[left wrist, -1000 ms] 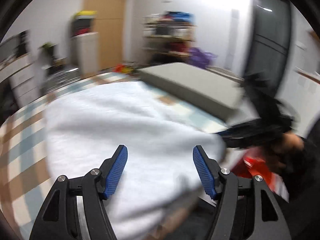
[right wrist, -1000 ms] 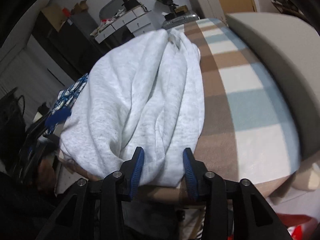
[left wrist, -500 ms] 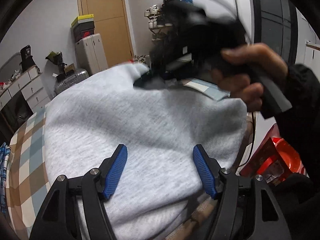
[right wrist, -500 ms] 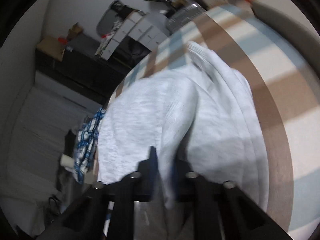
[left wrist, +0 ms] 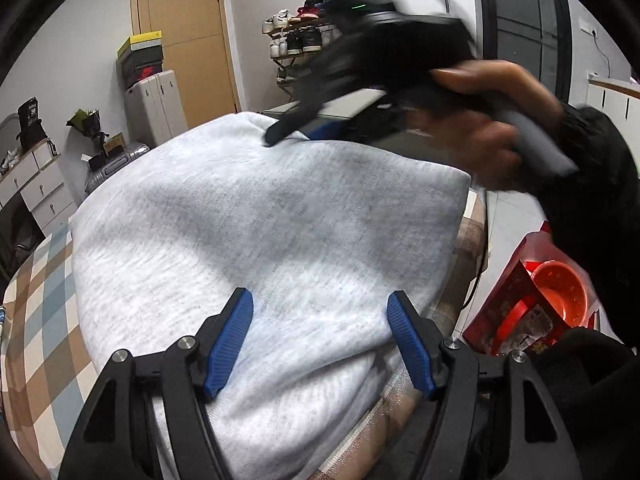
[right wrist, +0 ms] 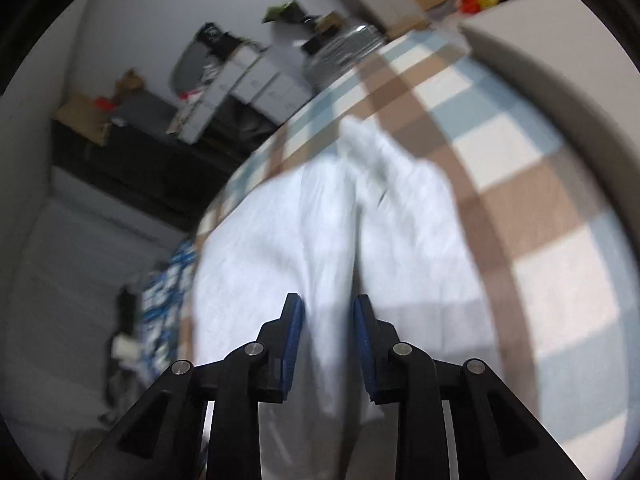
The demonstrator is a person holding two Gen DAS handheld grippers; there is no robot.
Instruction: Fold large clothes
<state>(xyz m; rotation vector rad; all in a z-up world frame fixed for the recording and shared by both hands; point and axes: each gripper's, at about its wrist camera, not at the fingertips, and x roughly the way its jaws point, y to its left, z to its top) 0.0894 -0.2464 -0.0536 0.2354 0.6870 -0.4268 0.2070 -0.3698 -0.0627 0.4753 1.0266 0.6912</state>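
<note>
Grey sweatshirt (left wrist: 256,216) on the checked bed (right wrist: 532,216)
Right gripper (right wrist: 328,340) pinches a sweatshirt fold; left gripper (left wrist: 320,340) hovers, fingers spread wide.

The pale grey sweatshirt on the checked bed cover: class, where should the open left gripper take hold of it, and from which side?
Probably the sweatshirt's thick folded edge nearest the left gripper, approached low from the bed's near side. That edge bulges up from the checked cover, so one finger could likely slip under it.
</note>
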